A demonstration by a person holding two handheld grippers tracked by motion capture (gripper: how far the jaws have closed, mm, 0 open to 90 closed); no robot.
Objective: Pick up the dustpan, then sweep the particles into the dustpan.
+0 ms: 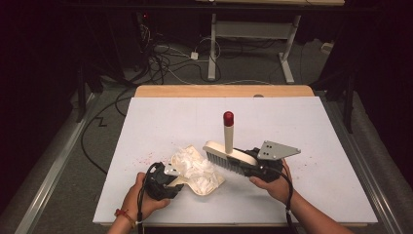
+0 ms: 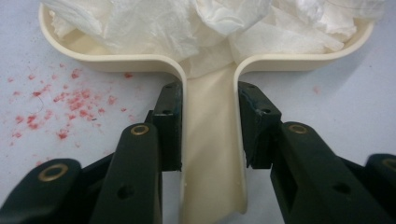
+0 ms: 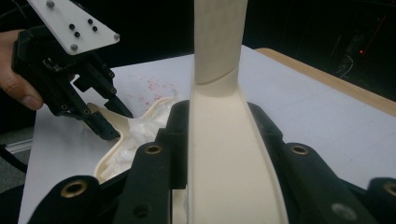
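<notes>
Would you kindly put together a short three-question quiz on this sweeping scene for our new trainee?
1. True or false: the dustpan already holds crumpled white paper.
2. What does the left gripper hold? A) the dustpan's handle B) the brush C) nothing
3. Fill in: the tip of the brush handle is coloured ____.

Key:
1. True; the paper fills the pan.
2. A; its jaws stand on either side of the handle. The right gripper holds the brush.
3. Red.
</notes>
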